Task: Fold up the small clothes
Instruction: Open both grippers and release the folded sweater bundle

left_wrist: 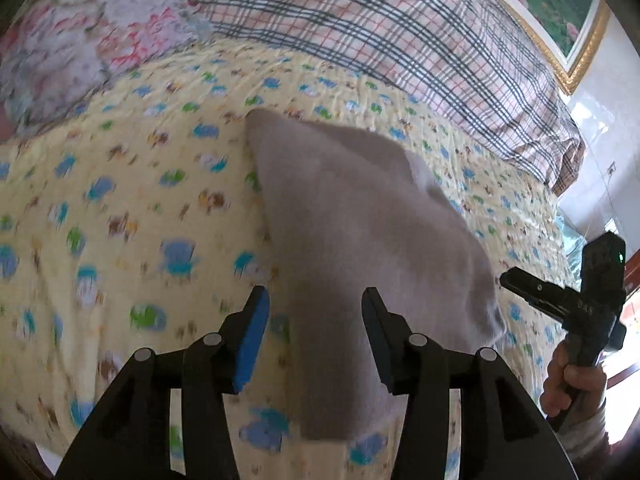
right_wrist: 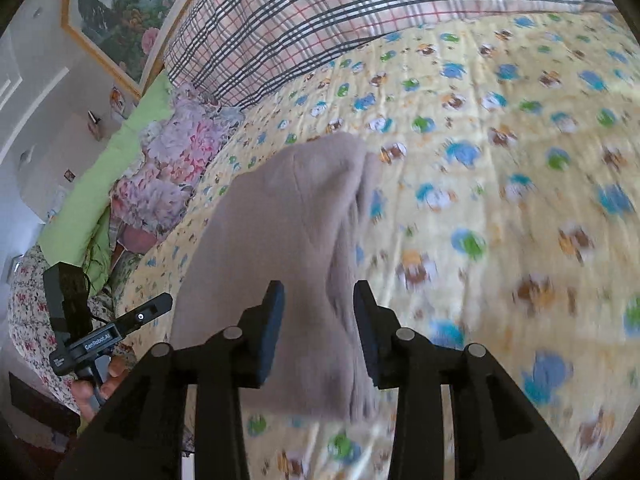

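Beige garment lies on the yellow cartoon-print quilt, roughly mid-bed. It's a folded, tapering piece. In my left wrist view the long axis runs from the near edge by my fingers up and away toward the plaid blanket, leaning slightly left at the far end. A flap or second layer shows along its right side. In the right wrist view it's the same: long axis pointing away from me, far end toward the plaid blanket, layered edge on the right.

My left gripper has its jaws wide apart and holds nothing; the cloth shows in the gap beyond the fingers, but I can't tell whether the tips touch it. My right gripper is also spread wide, gripping nothing, with the cloth's near end showing between the fingers.

Both frames are motion-blurred. Floral pillows sit at the bed's left side, and a framed flower painting hangs on the wall.
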Motion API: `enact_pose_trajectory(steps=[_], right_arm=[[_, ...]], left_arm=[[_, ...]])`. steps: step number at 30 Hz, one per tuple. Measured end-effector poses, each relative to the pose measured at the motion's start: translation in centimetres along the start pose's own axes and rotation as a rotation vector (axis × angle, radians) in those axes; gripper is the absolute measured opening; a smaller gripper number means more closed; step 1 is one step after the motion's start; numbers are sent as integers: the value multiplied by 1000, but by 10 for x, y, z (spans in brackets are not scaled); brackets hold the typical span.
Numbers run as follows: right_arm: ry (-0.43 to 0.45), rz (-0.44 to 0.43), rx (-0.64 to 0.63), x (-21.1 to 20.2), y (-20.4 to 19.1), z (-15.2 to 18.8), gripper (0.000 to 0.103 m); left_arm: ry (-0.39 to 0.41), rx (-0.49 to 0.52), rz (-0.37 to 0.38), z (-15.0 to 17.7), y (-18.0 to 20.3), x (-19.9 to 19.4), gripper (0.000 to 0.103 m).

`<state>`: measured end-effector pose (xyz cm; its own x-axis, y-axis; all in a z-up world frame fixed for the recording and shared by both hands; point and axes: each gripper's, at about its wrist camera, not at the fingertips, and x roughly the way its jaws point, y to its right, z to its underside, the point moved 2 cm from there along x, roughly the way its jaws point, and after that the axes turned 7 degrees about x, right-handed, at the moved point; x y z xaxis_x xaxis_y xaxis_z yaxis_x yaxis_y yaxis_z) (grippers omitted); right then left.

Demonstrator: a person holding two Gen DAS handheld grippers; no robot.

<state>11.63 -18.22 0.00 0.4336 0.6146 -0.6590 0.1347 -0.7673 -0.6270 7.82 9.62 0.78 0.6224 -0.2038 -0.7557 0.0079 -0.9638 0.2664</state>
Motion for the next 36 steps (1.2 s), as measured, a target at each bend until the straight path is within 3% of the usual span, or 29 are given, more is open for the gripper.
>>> enact_pose_trajectory(steps=[7,12,15,17,24,36], right_arm=[[38,57,-43,-11,-2,35,37],[69,31,-77,-18,-12,44,37],[57,49,-120,-12,-22,46,37],[38,80,-120,-4,-19,46,37],[-21,131,-114,14,-3,59,36],[26,107,-134,-10,-20,66,37]], left_arm=[[-21,-40,31,27,-5,-6,50],[-16,-3,76,29,7,-11,53],[-45,61,-18,35,13,-2,54],[-67,70,-41,42,10,7,55],[-80,18,-4,56,-10,20,59],[-33,35,-58,59,2,-5,58]])
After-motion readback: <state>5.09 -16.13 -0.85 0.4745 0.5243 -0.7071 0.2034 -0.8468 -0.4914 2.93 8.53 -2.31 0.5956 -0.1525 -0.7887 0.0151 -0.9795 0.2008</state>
